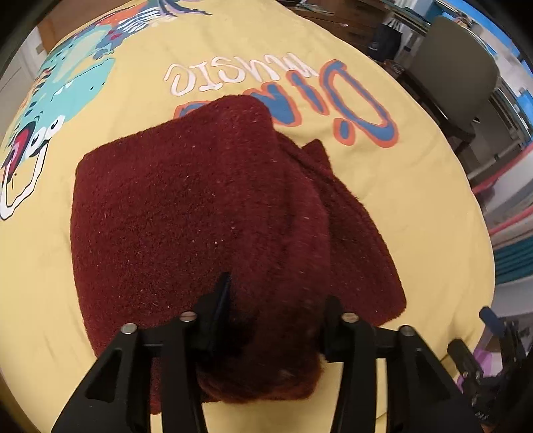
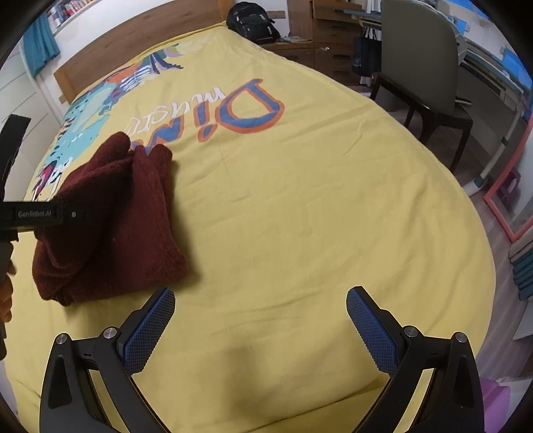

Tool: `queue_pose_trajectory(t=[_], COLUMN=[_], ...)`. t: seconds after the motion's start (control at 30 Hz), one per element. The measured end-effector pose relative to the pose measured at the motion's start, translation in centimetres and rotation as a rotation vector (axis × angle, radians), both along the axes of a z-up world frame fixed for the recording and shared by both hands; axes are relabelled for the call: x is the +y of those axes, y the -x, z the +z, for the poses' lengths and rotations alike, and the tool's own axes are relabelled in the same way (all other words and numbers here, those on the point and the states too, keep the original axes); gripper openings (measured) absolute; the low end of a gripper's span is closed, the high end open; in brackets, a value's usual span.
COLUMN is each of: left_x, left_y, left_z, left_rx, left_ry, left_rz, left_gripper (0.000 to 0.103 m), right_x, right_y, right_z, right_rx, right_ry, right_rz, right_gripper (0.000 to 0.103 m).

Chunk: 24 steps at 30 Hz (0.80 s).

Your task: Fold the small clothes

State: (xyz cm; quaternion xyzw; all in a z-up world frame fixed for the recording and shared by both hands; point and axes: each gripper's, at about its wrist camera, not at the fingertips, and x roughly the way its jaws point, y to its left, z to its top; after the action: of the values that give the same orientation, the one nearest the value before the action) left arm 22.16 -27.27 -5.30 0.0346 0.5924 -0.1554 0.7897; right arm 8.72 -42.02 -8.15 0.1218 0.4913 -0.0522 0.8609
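A dark red fuzzy garment [image 1: 186,213] lies folded in thick layers on the yellow bedspread [image 1: 399,206]. My left gripper [image 1: 273,306] is shut on the near fold of the garment, which bulges between its fingers and hides the pads. In the right wrist view the garment [image 2: 113,219] lies at the left, with the left gripper's body [image 2: 33,215] over it. My right gripper [image 2: 260,319] is open and empty above bare bedspread [image 2: 299,216], just right of the garment's near corner. Its blue pads [image 2: 150,329] are plainly apart.
The bedspread carries a dinosaur print [image 1: 66,86] and large lettering [image 2: 240,110]. A wooden headboard [image 2: 133,43] and a black backpack [image 2: 253,20] are at the far end. A chair [image 2: 429,86] and desk stand right of the bed, with a framed mirror [image 2: 513,206] on the floor.
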Motion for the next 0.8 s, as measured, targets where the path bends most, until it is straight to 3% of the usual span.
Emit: queue_pose_trajectory(t=[0.13, 0.2, 0.23, 0.27, 0.37, 0.6, 0.8], left_x=[-0.4, -0.3, -0.2, -0.1, 0.2, 3.1, 8.4], left_y=[0.0, 0.3, 0.4, 0.5, 1.1, 1.7, 1.9], left_z=[0.2, 0.8, 1.1, 1.6, 3.1, 7.4, 9.1], left_rx=[-0.001, 0.007, 0.005, -0.009, -0.036, -0.064, -0.09], left_ry=[-0.006, -0.003, 0.009, 0.018, 0.039, 0.187, 0.161], left_rz=[-0.003, 0.002, 0.003, 0.0, -0.011, 0.003, 0.082], left_gripper=[0.051, 0.075, 0.093, 0.1, 0.1, 0.102, 0.102], right_x=[-0.3, -0.5, -0.5, -0.5, -0.4, 0.7, 3.7], right_y=[0.3, 0.4, 0.5, 0.6, 0.7, 0.1, -2.7], right_z=[-0.2, -0.2, -0.2, -0.1, 0.3, 2.3, 5.7], right_rx=[0.004, 0.005, 0.005, 0.004, 0.0, -0.028, -0.061], right_ry=[-0.003, -0.006, -0.005, -0.004, 0.005, 0.0, 0.023], right_rz=[-0.007, -0.011, -0.012, -0.012, -0.006, 0.034, 0.118], right_gripper=[0.103, 0.103, 0.103, 0.103, 0.103, 0.103, 0.103])
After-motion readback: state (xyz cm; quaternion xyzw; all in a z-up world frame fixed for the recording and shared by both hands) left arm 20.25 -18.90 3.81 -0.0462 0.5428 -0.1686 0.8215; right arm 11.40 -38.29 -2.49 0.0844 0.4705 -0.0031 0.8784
